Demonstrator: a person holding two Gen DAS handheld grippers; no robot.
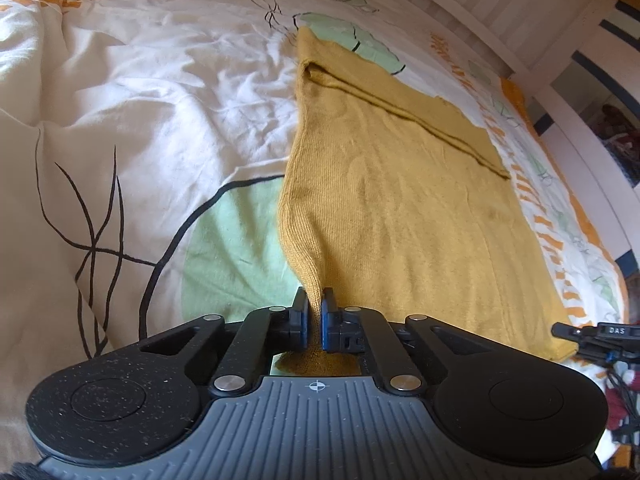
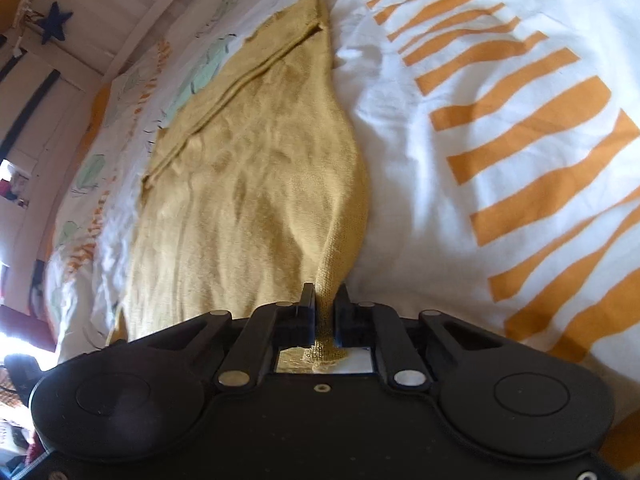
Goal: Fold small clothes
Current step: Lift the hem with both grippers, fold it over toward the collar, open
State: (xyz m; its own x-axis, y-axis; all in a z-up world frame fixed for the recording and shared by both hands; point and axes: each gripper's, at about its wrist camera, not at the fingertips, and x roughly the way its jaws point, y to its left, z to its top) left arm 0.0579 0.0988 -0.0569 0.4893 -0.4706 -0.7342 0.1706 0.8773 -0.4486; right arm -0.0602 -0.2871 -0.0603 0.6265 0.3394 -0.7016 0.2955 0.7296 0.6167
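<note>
A mustard-yellow knit garment (image 1: 400, 200) lies spread on the bed, with a folded band running across its far part. My left gripper (image 1: 315, 320) is shut on its near left corner and lifts that corner off the cover. My right gripper (image 2: 325, 316) is shut on the garment's (image 2: 248, 184) near right corner, which is pulled up into a peak. The tip of the right gripper (image 1: 588, 334) shows at the right edge of the left wrist view, by the garment's other near corner.
The garment rests on a rumpled white duvet (image 1: 140, 100) printed with green shapes, black lines and orange stripes (image 2: 520, 152). A white slatted bed frame (image 1: 500, 4) runs along the far side. Beyond it is a room with shelves (image 2: 16, 188).
</note>
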